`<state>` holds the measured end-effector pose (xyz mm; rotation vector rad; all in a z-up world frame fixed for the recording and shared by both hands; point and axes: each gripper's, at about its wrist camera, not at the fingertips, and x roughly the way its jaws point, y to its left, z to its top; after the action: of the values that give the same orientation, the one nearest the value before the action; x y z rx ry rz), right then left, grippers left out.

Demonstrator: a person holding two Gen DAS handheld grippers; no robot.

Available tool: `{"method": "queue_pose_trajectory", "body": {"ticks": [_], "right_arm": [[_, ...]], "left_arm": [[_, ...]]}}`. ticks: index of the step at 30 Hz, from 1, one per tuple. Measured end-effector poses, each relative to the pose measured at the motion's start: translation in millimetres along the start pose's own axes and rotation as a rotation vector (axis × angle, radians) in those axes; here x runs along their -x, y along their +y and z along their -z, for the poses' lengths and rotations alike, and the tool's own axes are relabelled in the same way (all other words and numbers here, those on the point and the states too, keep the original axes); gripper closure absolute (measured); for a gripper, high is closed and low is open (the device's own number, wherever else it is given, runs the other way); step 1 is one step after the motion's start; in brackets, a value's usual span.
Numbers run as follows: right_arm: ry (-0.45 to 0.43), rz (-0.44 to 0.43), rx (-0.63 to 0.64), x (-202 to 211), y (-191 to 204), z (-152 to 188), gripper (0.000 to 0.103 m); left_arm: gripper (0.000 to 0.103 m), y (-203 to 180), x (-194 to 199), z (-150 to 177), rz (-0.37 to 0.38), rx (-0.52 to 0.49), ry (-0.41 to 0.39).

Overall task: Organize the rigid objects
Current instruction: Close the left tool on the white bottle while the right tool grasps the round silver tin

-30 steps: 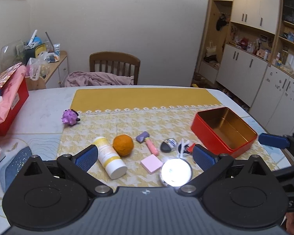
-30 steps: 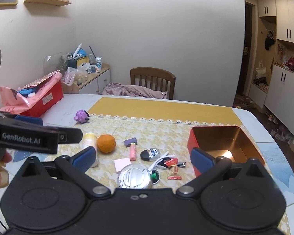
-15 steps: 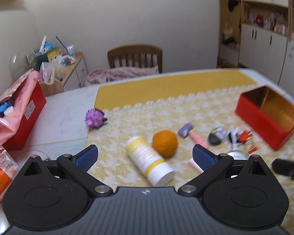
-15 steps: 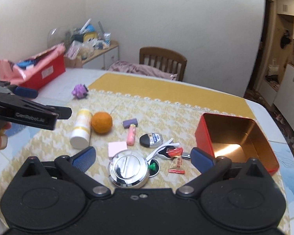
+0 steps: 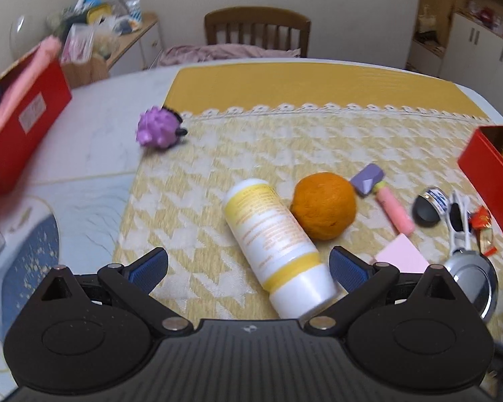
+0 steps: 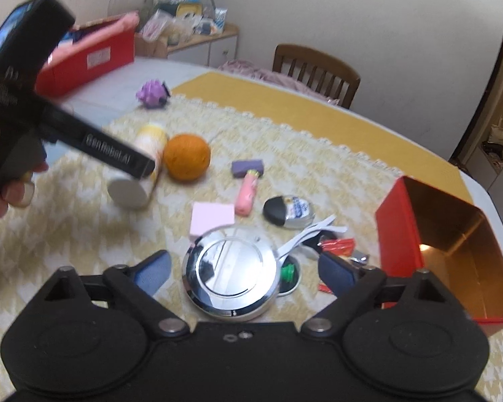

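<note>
Houndstooth cloth (image 5: 268, 147) covers table; chair (image 5: 256, 28) beyond. "GenRobot.AI" apparently marks left gripper (image 5: 248, 269); both grippers (image 6: 243, 273) gape, empty.

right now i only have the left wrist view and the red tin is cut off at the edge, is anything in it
Observer: No. The right wrist view shows the red tin open, with only its bare gold inside.
Operator: ok where's the right gripper
Observer: The right gripper is open, low over the cloth, and the round silver case lies between its fingers.
Operator: anything tucked by that case i can't see
Observer: A small green piece sits right beside it, on the side toward the tin.
</note>
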<state>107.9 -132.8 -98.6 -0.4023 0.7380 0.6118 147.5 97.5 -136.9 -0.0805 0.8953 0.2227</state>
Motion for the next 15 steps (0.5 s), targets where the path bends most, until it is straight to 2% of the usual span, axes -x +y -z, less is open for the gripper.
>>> {"method": "queue_pose_trajectory", "body": {"ticks": [4, 7, 9, 12, 15], "right_arm": [[0.017, -0.008, 0.035, -13.0, 7.7, 0.6, 0.011], [0.027, -0.009, 0.044, -20.9, 10.2, 0.6, 0.012], [0.035, -0.005, 0.053, -24.7, 11.6, 1.5, 0.016], [0.047, -0.005, 0.061, -29.1, 12.7, 2.3, 0.020], [0.049, 0.002, 0.069, -30.3, 14.2, 2.8, 0.023]], "left_arm": [[0.006, -2.2, -8.9, -4.2, 0.025, 0.022, 0.027], [0.020, -4.5, -16.4, -8.0, 0.041, 0.039, 0.051], [0.034, -5.5, -20.7, -10.4, 0.056, 0.052, 0.068], [0.042, -6.8, -25.0, -13.2, 0.061, 0.060, 0.084], [0.045, -7.8, -27.0, -13.3, 0.059, 0.060, 0.086]]}}
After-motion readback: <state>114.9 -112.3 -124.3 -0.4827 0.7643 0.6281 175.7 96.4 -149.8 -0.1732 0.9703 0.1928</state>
